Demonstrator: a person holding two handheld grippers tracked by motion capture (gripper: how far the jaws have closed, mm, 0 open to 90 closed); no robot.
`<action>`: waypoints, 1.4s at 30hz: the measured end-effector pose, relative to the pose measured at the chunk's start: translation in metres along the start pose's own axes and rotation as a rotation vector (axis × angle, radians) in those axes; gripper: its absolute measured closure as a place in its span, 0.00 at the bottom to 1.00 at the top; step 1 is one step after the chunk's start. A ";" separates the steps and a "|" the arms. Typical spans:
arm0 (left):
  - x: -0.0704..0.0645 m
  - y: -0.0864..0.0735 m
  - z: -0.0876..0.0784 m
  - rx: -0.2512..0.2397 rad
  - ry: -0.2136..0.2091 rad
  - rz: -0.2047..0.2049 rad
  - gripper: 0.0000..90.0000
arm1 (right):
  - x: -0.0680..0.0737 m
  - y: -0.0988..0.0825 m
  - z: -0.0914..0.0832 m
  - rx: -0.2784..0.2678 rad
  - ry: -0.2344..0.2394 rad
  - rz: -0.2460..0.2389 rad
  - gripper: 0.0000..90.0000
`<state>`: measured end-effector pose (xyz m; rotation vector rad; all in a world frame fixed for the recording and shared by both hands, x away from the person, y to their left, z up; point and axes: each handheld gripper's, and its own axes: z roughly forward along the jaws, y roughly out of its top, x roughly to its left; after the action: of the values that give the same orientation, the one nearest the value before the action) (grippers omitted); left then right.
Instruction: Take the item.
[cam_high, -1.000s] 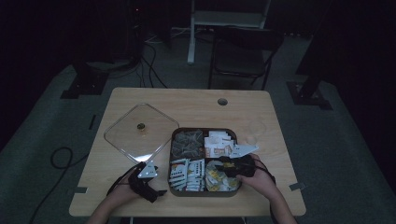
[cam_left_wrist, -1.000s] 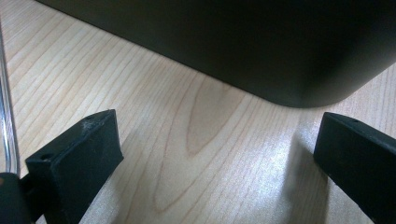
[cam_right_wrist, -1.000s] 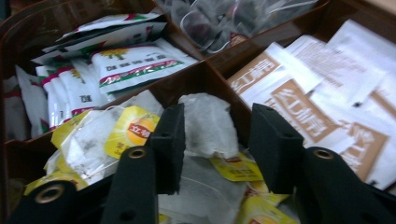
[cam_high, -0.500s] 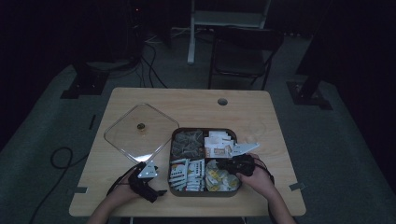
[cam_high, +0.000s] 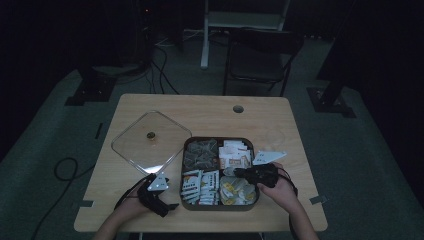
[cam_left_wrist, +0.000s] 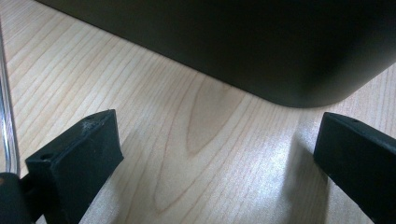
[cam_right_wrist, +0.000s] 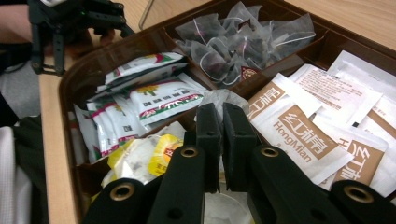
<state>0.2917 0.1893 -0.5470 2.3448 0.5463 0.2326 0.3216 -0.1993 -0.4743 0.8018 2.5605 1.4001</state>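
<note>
We read R gripper (cam_right_wrist: 219, 140) jaws as just pinched shut on a thin white sachet (cam_right_wrist: 223, 99) in the tray (cam_high: 186, 165) to lift it; L gripper (cam_left_wrist: 210, 154), jaws open, idles on bench (cam_left_wrist: 154, 116) beside tray.

Black grippers w/ thick rubber fingers (cam_right_wrist: 236, 140), brass rivets, grey triangular top plates, trailing cables.

Dim high view; claw views brighter, sharp.

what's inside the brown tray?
The brown tray has four compartments: mesh tea bags, HongMian sachets, green-white packets, yellow-labelled bags. The right gripper pinches a translucent bag; lower layers are covered.
</note>
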 end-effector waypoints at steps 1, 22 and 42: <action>0.000 0.000 0.000 0.000 0.000 0.002 0.01 | 0.000 0.001 -0.001 0.001 0.005 0.004 0.96; 0.000 0.000 0.000 0.000 0.002 0.003 0.01 | -0.008 0.017 -0.023 -0.088 -0.023 0.027 0.96; 0.000 0.000 0.000 -0.003 0.001 -0.001 0.01 | -0.034 0.026 -0.044 -0.164 -0.106 0.068 0.96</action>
<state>0.2918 0.1891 -0.5471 2.3411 0.5476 0.2344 0.3462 -0.2379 -0.4331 0.9172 2.3249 1.5201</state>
